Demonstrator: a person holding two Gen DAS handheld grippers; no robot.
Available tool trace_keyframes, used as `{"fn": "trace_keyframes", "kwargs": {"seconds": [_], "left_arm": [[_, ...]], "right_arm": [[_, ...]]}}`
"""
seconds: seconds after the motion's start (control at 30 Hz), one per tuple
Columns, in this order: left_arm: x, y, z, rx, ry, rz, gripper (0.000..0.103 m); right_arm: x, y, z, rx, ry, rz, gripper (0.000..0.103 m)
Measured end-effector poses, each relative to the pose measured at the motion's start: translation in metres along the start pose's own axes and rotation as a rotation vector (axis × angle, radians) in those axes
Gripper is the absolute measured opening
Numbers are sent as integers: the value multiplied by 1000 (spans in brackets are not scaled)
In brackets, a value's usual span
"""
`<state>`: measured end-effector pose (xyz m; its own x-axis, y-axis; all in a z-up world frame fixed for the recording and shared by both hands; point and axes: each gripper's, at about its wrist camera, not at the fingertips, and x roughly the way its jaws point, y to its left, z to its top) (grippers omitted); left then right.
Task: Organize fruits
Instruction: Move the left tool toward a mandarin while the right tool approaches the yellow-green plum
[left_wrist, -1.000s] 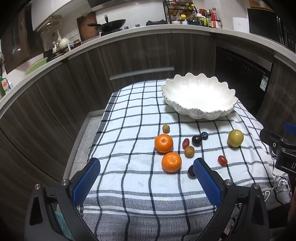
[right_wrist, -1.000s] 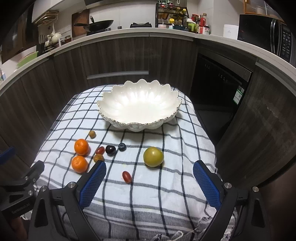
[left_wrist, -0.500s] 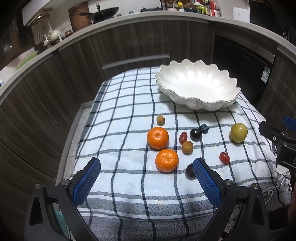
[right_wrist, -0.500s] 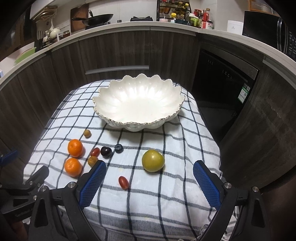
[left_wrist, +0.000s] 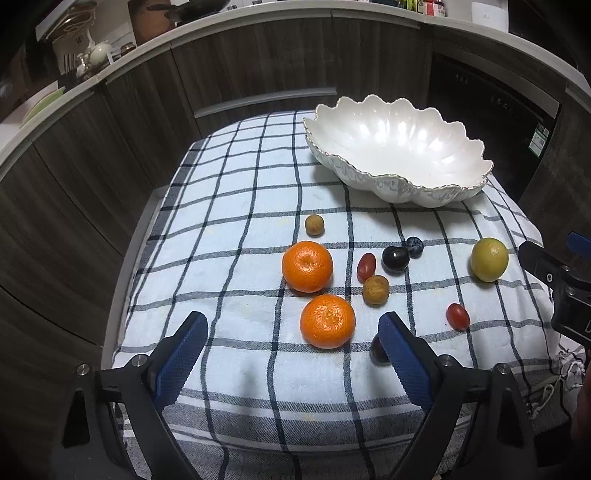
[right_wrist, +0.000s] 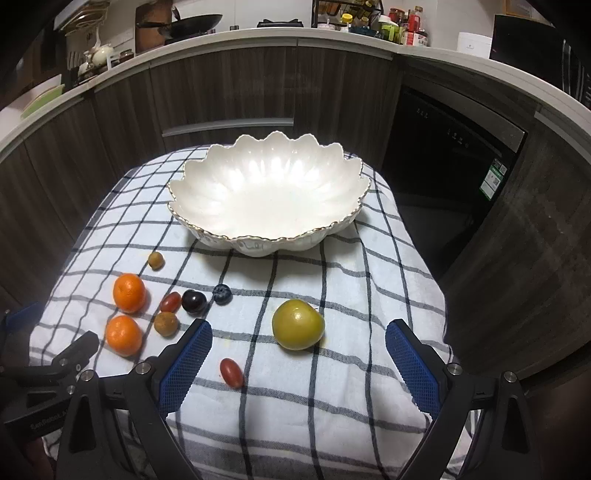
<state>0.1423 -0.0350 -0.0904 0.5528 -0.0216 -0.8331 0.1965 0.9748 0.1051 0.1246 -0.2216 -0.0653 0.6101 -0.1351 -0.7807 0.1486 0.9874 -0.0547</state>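
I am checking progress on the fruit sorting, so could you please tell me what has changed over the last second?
Both grippers have come closer to the fruit. The left gripper now faces the nearer mandarin, and its jaws have just been closing a little, with nothing between them. The right gripper faces the green fruit, open. No fruit has moved; the white bowl holds nothing.

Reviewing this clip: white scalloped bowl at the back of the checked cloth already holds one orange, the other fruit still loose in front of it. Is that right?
Not quite. The white scalloped bowl is empty; both oranges lie on the checked cloth with the other loose fruit in front. The right wrist view shows it.
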Motion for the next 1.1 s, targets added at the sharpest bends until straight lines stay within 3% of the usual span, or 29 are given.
{"fn": "trace_keyframes", "kwargs": {"seconds": [0.17,0.53,1.1], "left_arm": [[11,-4,1,17,18,-5,88],[32,-10,5,20,36,-16,87],[56,-12,-4,16,97,-41,68]], "right_arm": [[11,-1,0,1,18,1,96],[37,-3,4,-10,25,5,96],[72,-1,-1,-17,59,14,96]]}}
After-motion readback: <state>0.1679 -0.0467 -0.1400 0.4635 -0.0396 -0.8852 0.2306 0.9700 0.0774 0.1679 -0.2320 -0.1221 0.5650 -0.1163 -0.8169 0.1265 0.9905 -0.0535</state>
